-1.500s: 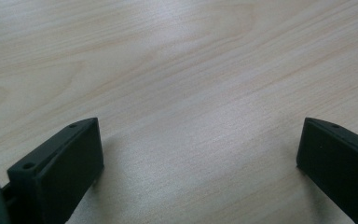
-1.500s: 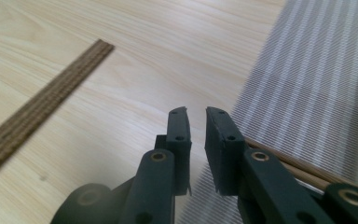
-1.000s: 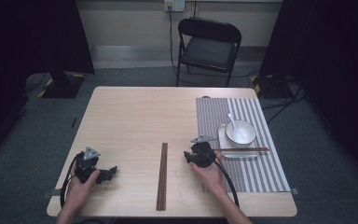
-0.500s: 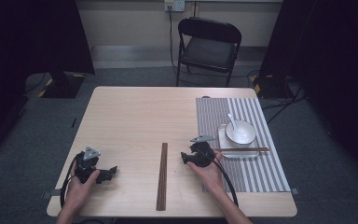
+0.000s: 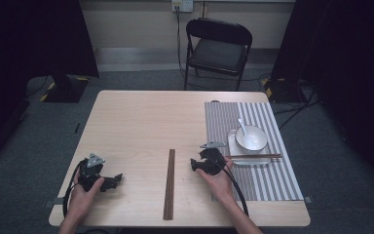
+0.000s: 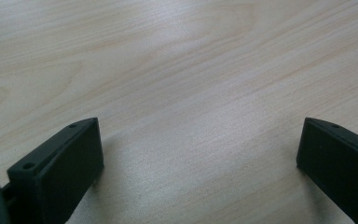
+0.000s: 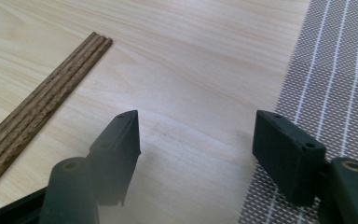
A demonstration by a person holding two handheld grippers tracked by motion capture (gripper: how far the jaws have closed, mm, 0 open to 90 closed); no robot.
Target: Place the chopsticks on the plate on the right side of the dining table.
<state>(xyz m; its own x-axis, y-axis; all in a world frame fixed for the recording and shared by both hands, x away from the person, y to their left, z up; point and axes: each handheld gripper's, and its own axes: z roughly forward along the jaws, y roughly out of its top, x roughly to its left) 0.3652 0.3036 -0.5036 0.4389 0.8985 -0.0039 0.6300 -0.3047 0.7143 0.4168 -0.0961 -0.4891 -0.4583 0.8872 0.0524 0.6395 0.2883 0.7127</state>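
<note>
Light wood table [image 5: 141, 122], pretty bare overall. A bundle of dark wooden chopsticks [image 5: 169, 183] lies lengthwise near the front middle, and a grey striped placemat [image 5: 224, 122] covers the right side with a white tray [image 5: 233, 146] sitting on it.

Chopsticks [image 5: 169, 184] lie between both tools, left of the placemat [image 5: 253, 146].

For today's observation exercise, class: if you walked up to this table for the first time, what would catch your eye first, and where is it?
The bundle of dark wooden chopsticks lies alone on the bare middle of the table, between the left gripper and the right gripper, both open and empty. At the right, a striped placemat carries a white bowl with a spoon in it, and another pair of chopsticks lies just in front of the bowl.
</note>
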